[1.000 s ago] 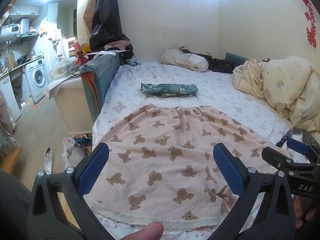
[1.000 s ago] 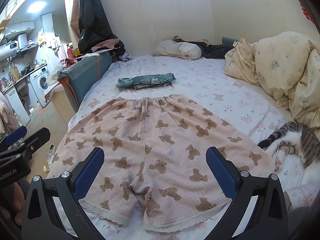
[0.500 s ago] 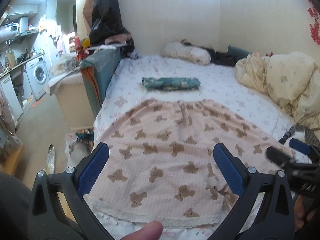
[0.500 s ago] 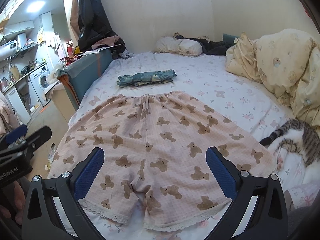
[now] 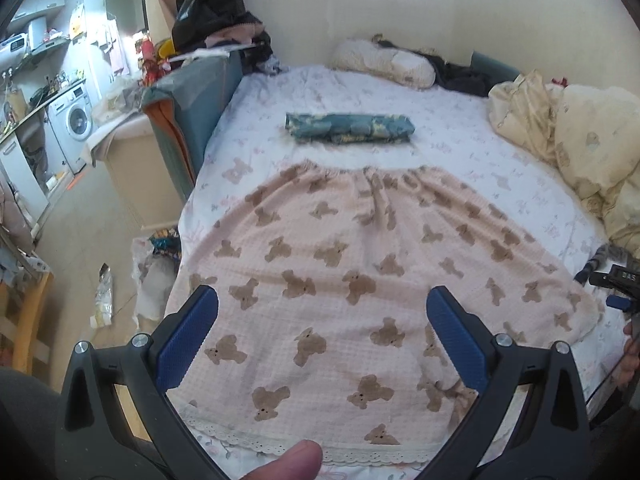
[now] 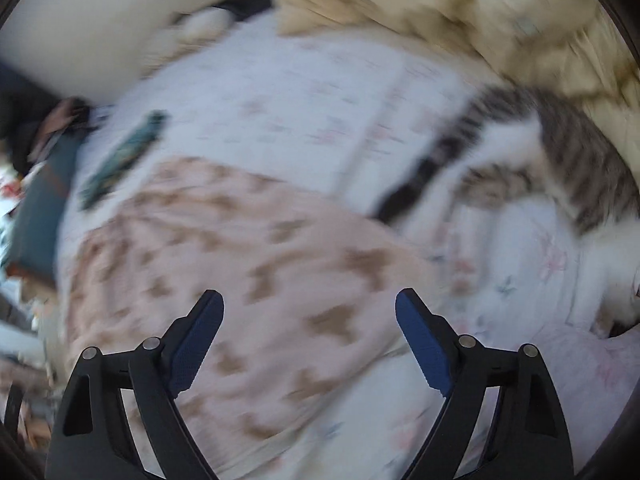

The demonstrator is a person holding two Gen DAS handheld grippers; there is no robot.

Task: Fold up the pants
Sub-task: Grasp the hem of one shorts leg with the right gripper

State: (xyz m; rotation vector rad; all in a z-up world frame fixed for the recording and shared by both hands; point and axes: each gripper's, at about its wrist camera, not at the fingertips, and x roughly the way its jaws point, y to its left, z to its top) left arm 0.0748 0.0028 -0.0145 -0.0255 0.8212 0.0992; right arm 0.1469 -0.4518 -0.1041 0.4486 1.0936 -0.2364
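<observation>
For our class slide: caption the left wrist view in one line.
Open left gripper above pink bear-print pants spread flat on the bed.

The whole right wrist view is smearing with motion blur, so the cat [image 6: 568, 160] at the right is showing only as vague stripes. In the left wrist view, the right gripper [image 5: 618, 288] is being cut off by the right edge.

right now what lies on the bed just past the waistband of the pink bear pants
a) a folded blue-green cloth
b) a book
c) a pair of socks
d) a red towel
a, a folded blue-green cloth lies on the sheet just beyond the waistband of the pink bear pants.
</observation>
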